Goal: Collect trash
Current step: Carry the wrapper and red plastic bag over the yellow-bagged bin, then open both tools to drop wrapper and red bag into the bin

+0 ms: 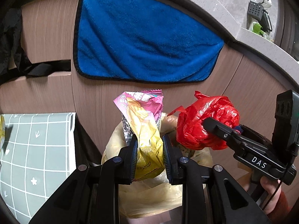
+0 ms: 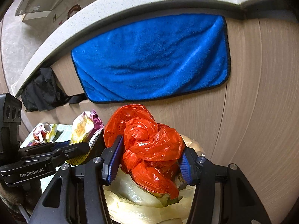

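Note:
My left gripper [image 1: 150, 155] is shut on a pink and yellow chip bag [image 1: 143, 123] and holds it over a pale yellow trash bag [image 1: 149, 199]. My right gripper [image 2: 149, 162] is shut on a crumpled red plastic bag [image 2: 149, 143], also above the trash bag [image 2: 142, 209]. In the left wrist view the right gripper [image 1: 220, 130] holds the red bag [image 1: 201, 123] just right of the chip bag. In the right wrist view the left gripper [image 2: 80, 147] with the chip bag [image 2: 84, 128] is at the left.
A blue towel [image 1: 142, 41] hangs on the wooden cabinet front [image 1: 248, 97] under a grey countertop [image 1: 224, 13]. A table with a grey grid cloth [image 1: 35, 149] stands at the left, with more wrappers [image 2: 43, 132] on it. A black bag [image 2: 43, 91] hangs at the left.

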`<action>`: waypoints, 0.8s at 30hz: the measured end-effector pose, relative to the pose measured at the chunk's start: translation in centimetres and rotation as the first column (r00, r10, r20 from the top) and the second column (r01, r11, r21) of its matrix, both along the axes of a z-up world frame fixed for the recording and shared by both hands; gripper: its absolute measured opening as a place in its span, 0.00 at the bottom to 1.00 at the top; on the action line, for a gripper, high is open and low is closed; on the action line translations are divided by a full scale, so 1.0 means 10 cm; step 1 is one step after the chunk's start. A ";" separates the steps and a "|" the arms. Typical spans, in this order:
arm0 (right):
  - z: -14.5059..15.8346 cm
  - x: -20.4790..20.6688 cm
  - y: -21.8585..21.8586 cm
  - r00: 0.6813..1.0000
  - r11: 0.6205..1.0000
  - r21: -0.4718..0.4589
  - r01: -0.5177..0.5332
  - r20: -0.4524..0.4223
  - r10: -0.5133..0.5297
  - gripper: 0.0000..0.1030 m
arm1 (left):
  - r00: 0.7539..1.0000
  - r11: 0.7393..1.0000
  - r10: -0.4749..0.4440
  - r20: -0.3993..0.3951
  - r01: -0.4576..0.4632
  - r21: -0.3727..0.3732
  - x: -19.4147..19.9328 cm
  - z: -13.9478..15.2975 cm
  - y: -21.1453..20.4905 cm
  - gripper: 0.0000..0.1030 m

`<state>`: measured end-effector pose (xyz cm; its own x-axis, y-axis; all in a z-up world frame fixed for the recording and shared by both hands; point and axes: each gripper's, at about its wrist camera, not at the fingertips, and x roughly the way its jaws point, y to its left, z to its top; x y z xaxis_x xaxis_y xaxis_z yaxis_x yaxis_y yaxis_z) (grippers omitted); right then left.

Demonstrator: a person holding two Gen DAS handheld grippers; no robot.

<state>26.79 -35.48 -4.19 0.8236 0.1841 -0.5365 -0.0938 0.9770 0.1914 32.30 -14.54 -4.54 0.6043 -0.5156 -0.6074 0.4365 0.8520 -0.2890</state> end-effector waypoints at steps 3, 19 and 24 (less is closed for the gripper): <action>-0.07 0.04 -0.03 1.000 1.000 0.017 0.004 -0.022 -0.003 0.50 | 1.000 1.000 0.005 -0.015 -0.006 -0.001 0.04 -0.05 0.01 0.25; -0.21 0.19 -0.05 0.997 0.999 0.053 0.015 -0.072 -0.011 0.50 | 0.997 1.000 -0.029 -0.071 0.028 -0.012 0.25 -0.24 -0.04 0.26; -0.30 0.33 -0.08 0.994 0.997 0.060 0.049 -0.098 -0.043 0.57 | 0.982 0.991 -0.105 -0.156 0.091 -0.094 0.41 -0.29 -0.03 0.59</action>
<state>30.09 -36.31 -7.22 0.7767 0.1829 -0.6027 -0.0275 0.9658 0.2578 36.36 -14.87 -7.40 0.4468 -0.6220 -0.6431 0.4589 0.7763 -0.4321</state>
